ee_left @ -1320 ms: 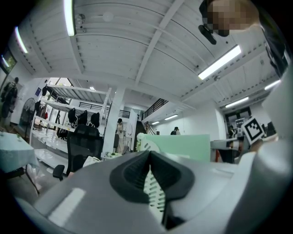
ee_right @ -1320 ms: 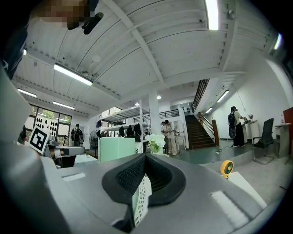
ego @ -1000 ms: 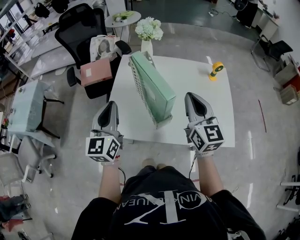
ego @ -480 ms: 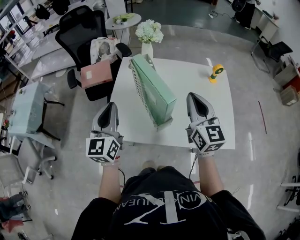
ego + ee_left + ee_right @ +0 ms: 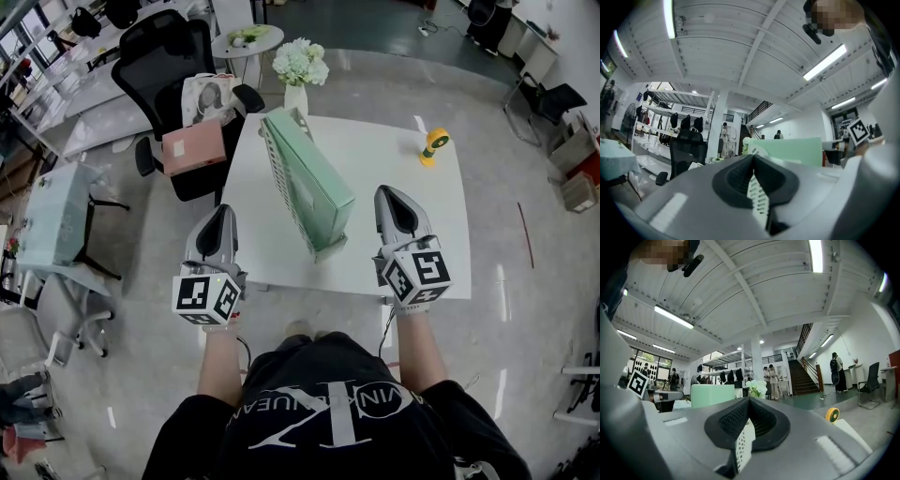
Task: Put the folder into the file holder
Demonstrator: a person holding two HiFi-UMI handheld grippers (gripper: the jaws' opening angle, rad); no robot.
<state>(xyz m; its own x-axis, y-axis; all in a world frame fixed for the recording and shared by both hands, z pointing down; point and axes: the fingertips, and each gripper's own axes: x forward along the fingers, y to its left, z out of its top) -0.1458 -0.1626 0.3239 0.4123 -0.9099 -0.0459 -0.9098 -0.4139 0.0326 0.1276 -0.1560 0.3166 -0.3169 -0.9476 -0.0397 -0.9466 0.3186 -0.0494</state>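
On the white table [image 5: 394, 169] the mint-green folder [image 5: 319, 178] stood on its long edge, running from the table's far left part toward its near edge. Its left face lay against the white slatted file holder [image 5: 279, 173]. Whether the folder sat fully inside the holder could not be told from above.

The left gripper [image 5: 217, 214] hung level just off the table's near left corner, over the floor. Its jaws were clenched together with nothing in them. The right gripper [image 5: 394, 194] was held level over the table's near edge, right of the folder, its jaws likewise pressed together and empty. The folder and holder stood between the two grippers, touching neither.

A small yellow roller-like item [image 5: 431, 143] sat near the table's far right corner, well apart from the folder. A white vase of pale flowers [image 5: 298, 66] stood at the table's far edge, just beyond the folder's far end. Left of the table a black office chair [image 5: 159, 56] carried a pink box [image 5: 192, 145] and a printed bag [image 5: 208, 94]. Further left stood a glass-topped side table [image 5: 56, 211]. Beyond the table's far edge was a small round table [image 5: 246, 36].
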